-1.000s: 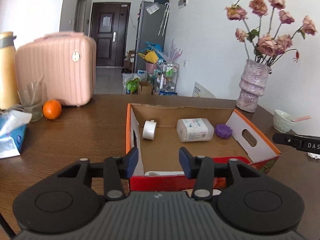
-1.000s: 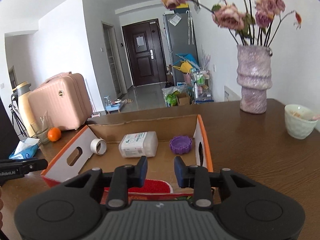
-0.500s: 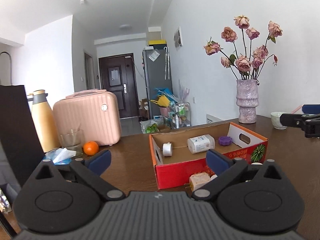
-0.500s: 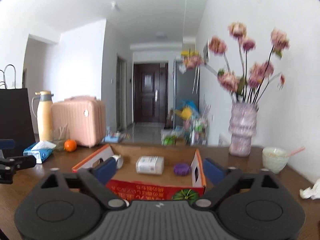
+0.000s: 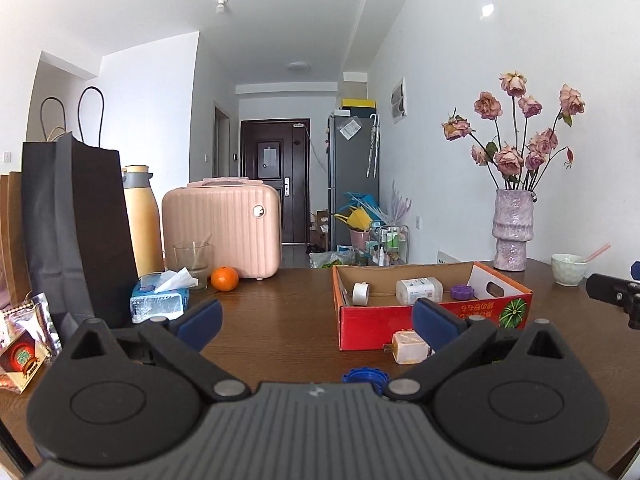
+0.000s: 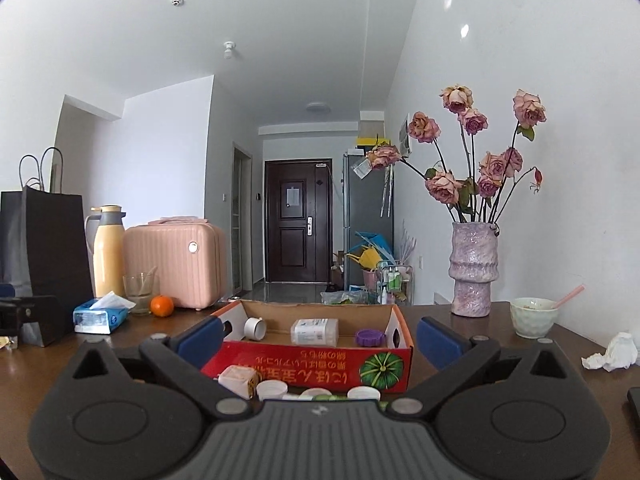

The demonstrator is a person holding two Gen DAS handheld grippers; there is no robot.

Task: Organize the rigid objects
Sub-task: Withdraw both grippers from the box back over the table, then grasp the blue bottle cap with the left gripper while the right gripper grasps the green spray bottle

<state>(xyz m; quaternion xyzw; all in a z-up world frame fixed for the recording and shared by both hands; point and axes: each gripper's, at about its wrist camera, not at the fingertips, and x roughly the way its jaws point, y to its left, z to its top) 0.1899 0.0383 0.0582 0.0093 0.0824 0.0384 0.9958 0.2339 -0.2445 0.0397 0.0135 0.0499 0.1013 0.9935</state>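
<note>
Wooden table [image 5: 280,320] holds box [image 5: 432,320], vase [image 6: 474,276] beside (both hand-held grippers [image 5: 316,320] [image 6: 318,338] spread apart, empty).

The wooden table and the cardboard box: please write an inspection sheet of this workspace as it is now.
Surface: dark brown wooden table, no spill seen.
Job's things: red cardboard box holds white tape roll, white plastic bottle lying down, purple round lid. Outside, before the box: beige plug adapter, blue bottle cap, white caps.
Clutter: orange fruit, tissue pack, pink suitcase, yellow flask, black paper bag, flower vase, bowl, crumpled tissue.
Grippers: left gripper open; right gripper open; both hold nothing.
Cables: nothing seen.
Surroundings: hallway, dark door, grey fridge.
</note>
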